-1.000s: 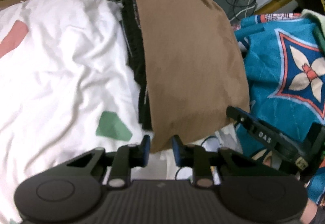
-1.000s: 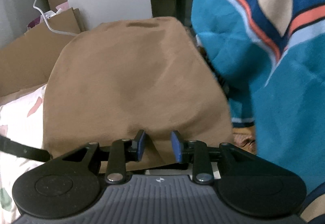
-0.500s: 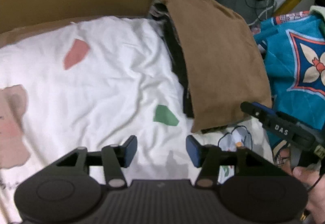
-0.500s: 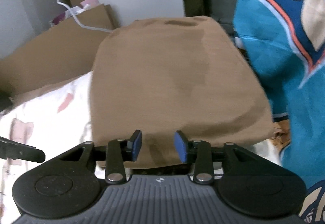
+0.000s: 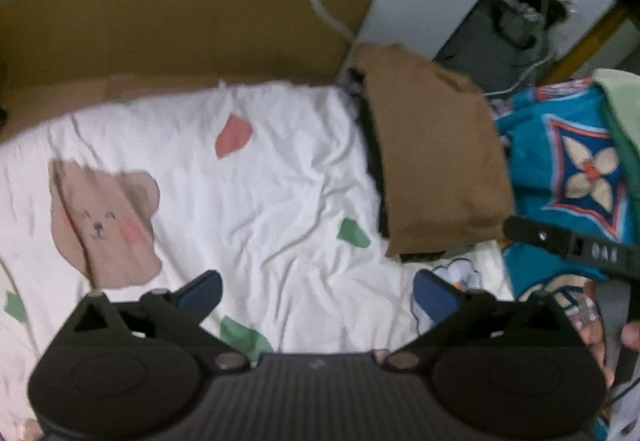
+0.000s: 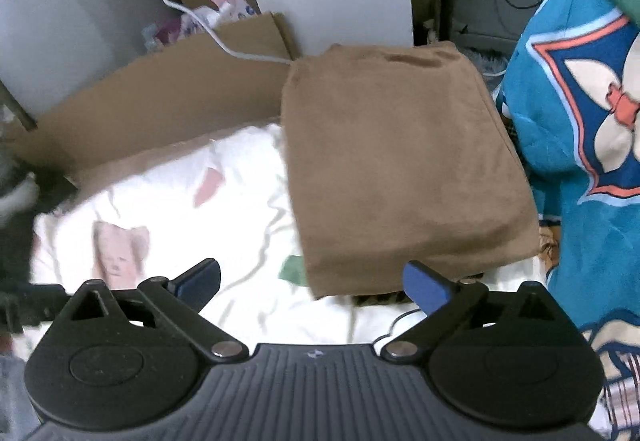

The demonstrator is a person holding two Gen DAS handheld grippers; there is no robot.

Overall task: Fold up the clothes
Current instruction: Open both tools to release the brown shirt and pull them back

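Lettering on right claw (image 5: 576,247) finger blurred, unreadable; brown garment (image 5: 436,165) unlabelled

The white sheet (image 5: 260,181) lies open, hemmed by cardboard (image 5: 160,21) behind and the brown folded pile (image 5: 436,169) beside it.

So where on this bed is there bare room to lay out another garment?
Free: the white sheet, between the cardboard and the folded brown garment. Crowded: the right side, with that stack and the teal patterned fabric.
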